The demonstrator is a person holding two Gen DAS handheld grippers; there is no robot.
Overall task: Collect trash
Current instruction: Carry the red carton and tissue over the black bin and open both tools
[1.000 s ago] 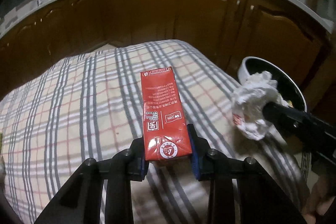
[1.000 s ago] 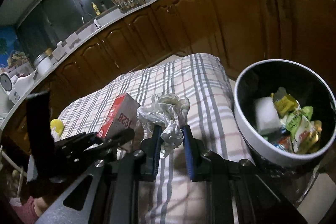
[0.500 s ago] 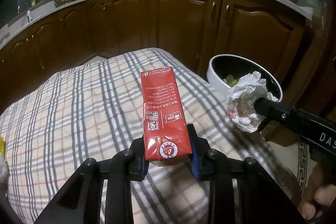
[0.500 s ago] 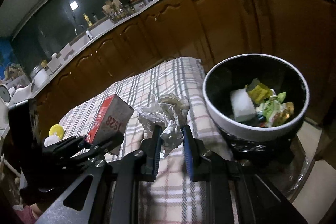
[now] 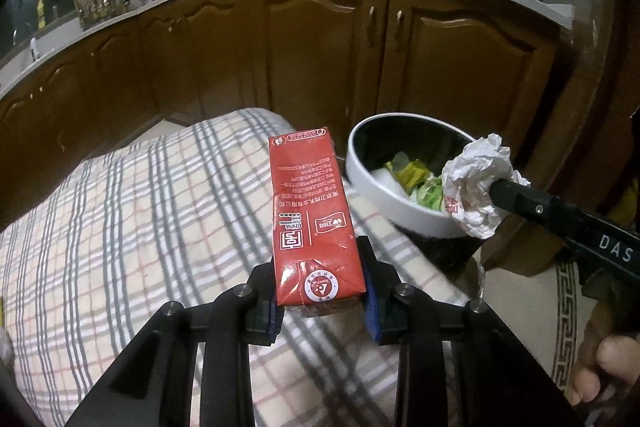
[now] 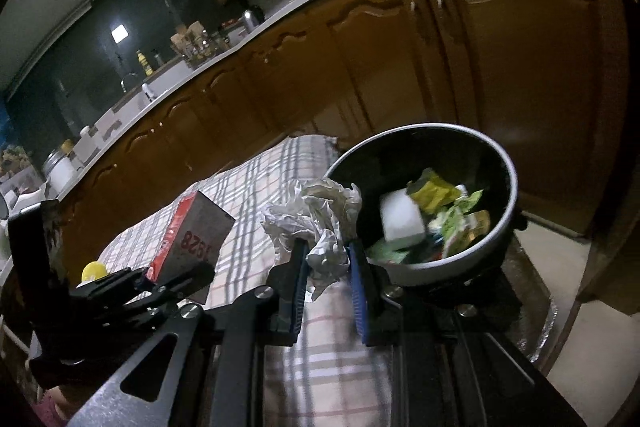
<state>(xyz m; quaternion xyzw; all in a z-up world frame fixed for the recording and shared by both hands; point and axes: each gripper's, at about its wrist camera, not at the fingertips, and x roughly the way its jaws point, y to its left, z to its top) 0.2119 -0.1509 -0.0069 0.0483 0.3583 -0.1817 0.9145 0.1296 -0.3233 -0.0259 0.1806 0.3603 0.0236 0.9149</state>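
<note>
Left claw (image 5: 322, 301) clamped on red carton (image 5: 312, 215), right claw (image 6: 328, 267) on crumpled paper (image 6: 316, 223) beside bin (image 6: 500, 163).

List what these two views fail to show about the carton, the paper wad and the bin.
- Red carton: underside hidden by the left gripper; print too small to read in the right wrist view.
- Crumpled paper: lower part hidden between the right gripper fingers.
- Trash bin: base hidden by the gripper body in the right wrist view; lowest contents covered by wrappers.
</note>
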